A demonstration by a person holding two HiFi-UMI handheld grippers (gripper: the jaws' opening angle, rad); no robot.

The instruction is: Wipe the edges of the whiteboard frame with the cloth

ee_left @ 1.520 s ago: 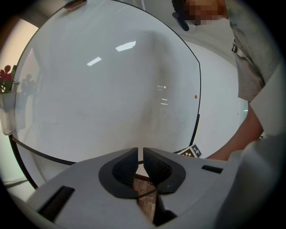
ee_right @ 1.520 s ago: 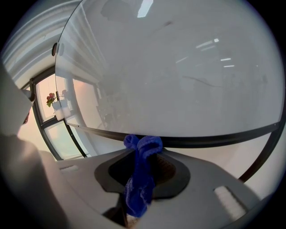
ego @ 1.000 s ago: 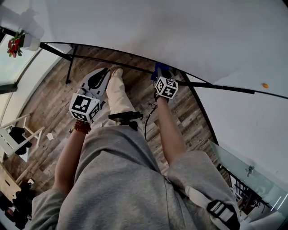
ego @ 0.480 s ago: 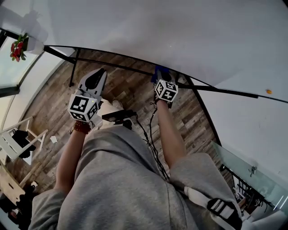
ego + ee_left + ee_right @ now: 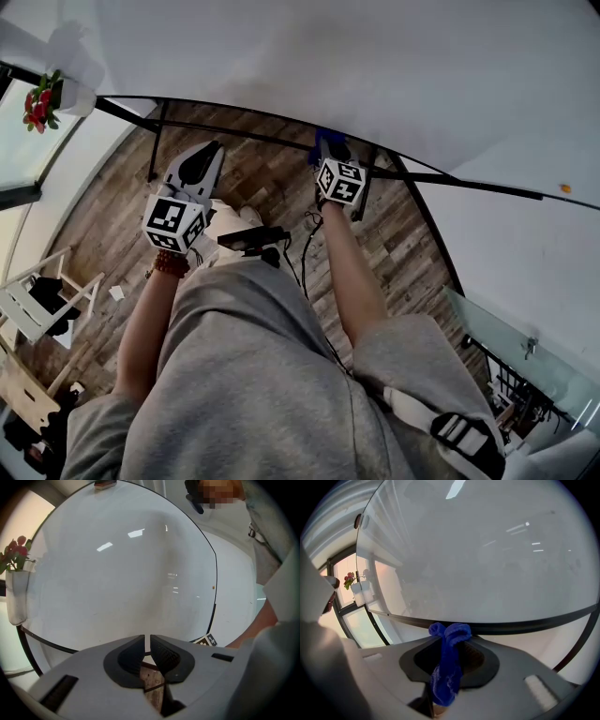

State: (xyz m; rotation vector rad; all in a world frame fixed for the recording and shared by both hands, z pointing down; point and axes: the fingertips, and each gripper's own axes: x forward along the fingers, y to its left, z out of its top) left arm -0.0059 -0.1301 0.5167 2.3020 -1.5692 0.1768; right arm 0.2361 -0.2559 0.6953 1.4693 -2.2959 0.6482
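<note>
Right gripper (image 5: 451,638) is clamped on the blue cloth (image 5: 446,667); left gripper (image 5: 147,641) has its jaws together on nothing. Whiteboard (image 5: 328,66) ahead, with the cloth tuft right at the black bottom frame rail (image 5: 520,622). It reads as wiping the bottom edge, and the next move needs steady pressure and a slide along the rail. No readable text, only square markers on the marker cubes (image 5: 341,181).
</note>
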